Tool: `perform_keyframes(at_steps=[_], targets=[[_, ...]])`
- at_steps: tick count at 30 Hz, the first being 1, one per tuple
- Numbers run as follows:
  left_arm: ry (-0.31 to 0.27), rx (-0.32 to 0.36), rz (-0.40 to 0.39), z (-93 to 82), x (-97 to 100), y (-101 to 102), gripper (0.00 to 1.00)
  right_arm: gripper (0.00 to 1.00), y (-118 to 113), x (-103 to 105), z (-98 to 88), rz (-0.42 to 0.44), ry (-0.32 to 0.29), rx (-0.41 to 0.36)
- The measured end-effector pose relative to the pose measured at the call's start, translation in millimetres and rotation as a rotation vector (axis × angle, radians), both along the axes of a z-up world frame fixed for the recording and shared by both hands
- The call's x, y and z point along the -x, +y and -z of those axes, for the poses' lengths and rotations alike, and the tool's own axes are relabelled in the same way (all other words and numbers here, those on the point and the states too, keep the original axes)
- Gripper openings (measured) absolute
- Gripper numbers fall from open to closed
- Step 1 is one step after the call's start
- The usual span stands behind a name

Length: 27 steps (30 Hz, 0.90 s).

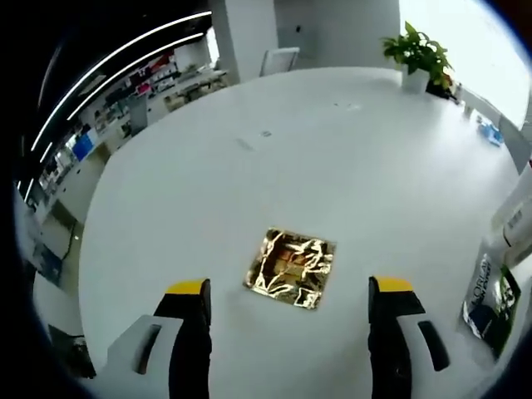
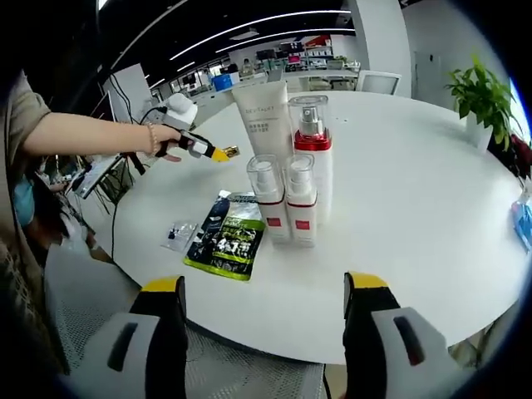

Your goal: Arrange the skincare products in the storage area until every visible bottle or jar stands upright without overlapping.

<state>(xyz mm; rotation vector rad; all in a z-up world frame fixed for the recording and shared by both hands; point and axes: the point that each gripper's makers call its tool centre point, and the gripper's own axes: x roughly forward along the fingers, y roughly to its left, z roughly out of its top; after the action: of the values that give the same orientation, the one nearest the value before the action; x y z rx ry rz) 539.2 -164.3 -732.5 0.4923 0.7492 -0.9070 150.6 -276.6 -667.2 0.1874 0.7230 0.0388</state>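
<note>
- Skincare products are noted first in the left gripper view: at the far right edge a white bottle (image 1: 517,218) is partly cut off by the frame, with a dark green sachet (image 1: 492,301) lying flat just below it on the white round table (image 1: 332,150).
- A crumpled gold foil packet (image 1: 292,268) lies flat on the table, ahead of and between the jaws of the left gripper (image 1: 290,291).
- Left gripper state: jaws spread wide, nothing held, not touching the foil packet.
- A potted plant (image 1: 421,55) stands at the far side of the table, well apart from the products.
- In the right gripper view, four items stand upright in a tight cluster: a white tube (image 2: 262,116) at the back, a red-collared pump bottle (image 2: 311,145) beside it, and two small capped bottles (image 2: 285,199) in front, side by side and touching or nearly so.
- The dark green sachet (image 2: 227,236) lies flat just beside the small bottles; a small clear packet (image 2: 178,234) lies near its far edge.
- The right gripper (image 2: 264,287) hangs off the table edge, jaws fully apart, empty.
- The left gripper (image 2: 218,153) is seen at the left, held in a hand (image 2: 163,141), over the table beyond the cluster.
- Step judged: bottles appear already upright; flat packets remain loose, the foil packet apart from the group.
- Next move judged: a low, near-level approach to the thin foil packet, jaws closing on one edge, then placement near the cluster without overlap.
</note>
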Motion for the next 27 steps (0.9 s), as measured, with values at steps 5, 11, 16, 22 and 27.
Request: perform_keyframes(at_steps=[5, 11, 16, 22, 27], targets=[[-0.006, -0.012, 0.026, 0.8, -2.2, -2.3, 0.65, 0.76, -0.7, -0.1, 0.0, 0.005, 0.0, 0.0], [-0.003, -0.031, 0.045, 4.1, -4.7, -3.8, 0.56, 0.76, -0.7, 0.0, -0.1, 0.005, 0.0, 0.003], [0.006, -0.046, 0.066, 8.0, -3.3, -7.8, 0.5, 0.75, -1.7, 0.2, -0.5, 0.01, -0.002, 0.003], [0.063, -0.027, 0.093, 11.4, 6.0, -12.7, 0.24, 0.75, -2.4, 0.0, -0.9, 0.013, -0.005, 0.007], [0.047, -0.041, 0.087, 11.7, 1.3, -10.8, 0.24, 0.76, -4.0, -0.3, -1.8, 0.021, -0.01, 0.008]])
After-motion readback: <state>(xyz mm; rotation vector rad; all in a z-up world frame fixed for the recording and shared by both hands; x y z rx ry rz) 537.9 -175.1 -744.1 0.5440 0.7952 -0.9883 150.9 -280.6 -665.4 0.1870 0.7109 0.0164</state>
